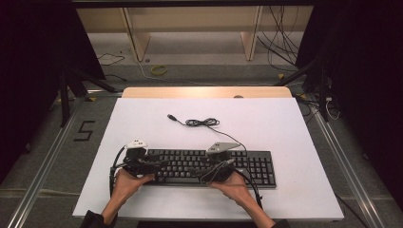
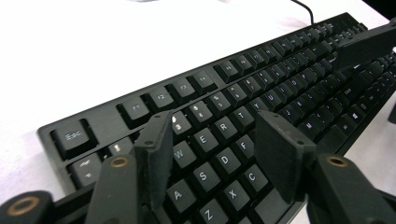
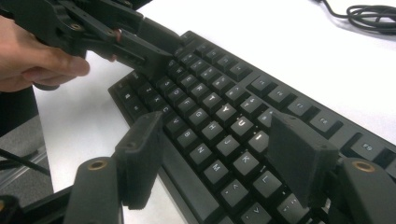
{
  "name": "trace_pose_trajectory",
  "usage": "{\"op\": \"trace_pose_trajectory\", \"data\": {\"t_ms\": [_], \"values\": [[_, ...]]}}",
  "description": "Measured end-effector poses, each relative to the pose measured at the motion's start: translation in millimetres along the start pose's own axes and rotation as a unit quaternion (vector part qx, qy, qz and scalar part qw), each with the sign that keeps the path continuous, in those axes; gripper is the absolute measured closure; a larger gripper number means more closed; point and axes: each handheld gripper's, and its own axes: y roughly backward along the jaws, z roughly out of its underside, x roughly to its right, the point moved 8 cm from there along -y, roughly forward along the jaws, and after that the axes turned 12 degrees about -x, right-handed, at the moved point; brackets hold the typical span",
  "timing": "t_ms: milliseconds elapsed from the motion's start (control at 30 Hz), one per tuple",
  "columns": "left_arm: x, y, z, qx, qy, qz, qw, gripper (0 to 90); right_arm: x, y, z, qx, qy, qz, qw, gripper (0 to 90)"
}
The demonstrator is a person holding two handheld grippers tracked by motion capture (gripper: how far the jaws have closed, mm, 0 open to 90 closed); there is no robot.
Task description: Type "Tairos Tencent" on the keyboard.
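Tabletop (image 1: 294,142): white sheet over a wooden top, a strip of bare wood showing along the far edge at 12 o'clock. Beyond it lay grey floor with loose cables and a yellow coil (image 1: 159,70), and pale wooden shelf uprights (image 1: 250,35) further back. A figure 5 (image 1: 83,130) was taped on the floor at 9 o'clock of the tabletop. Nothing lay between the grippers and the keys.

Keyboard (image 1: 259,166): black, full size with number pad at its 3 o'clock end, lying flat and square to the near edge, in the near half of the tabletop at about 6 o'clock. Keys had white legends; Esc and the function row were legible in the left gripper view. Its black cable (image 1: 202,122) ran from the rear edge toward 12 o'clock, bunched in a small coil and ended in a free plug (image 1: 171,116) on the white sheet.

Left gripper (image 2: 215,144): held over the keyboard's 9 o'clock end, jaws spread apart above the letter keys, pinching nothing.

Right gripper (image 3: 219,154): held over the middle-right letter keys, jaws spread wide, nothing between them.

No containers on the tabletop.
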Motion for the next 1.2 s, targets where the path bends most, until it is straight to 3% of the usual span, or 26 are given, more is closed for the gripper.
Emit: {"op": "trace_pose_trajectory", "data": {"t_ms": [133, 400, 633, 1200], "values": [[0.8, -4.1, -2.0, -0.01, -0.008, -0.001, 0.9999, 53.4, 0.5, 3.5, 1.9, 0.005, -0.001, -0.001, 1.0, 36.7], [1.2, -13.7, -4.0, -0.034, -0.022, -0.013, 0.9991, 76.9, 0.3, 7.6, 6.0, 0.007, 0.0, 0.0, 1.0, 36.7], [-0.7, -17.7, -4.3, -0.045, -0.026, -0.022, 0.9984, 88.8, 1.5, 10.9, 9.6, 0.009, -0.002, 0.0, 1.0, 36.5], [-0.4, -24.9, -3.5, -0.062, -0.026, -0.028, 0.9973, 89.3, 0.3, 12.7, 12.1, 0.01, -0.001, -0.001, 1.0, 36.0]]}}
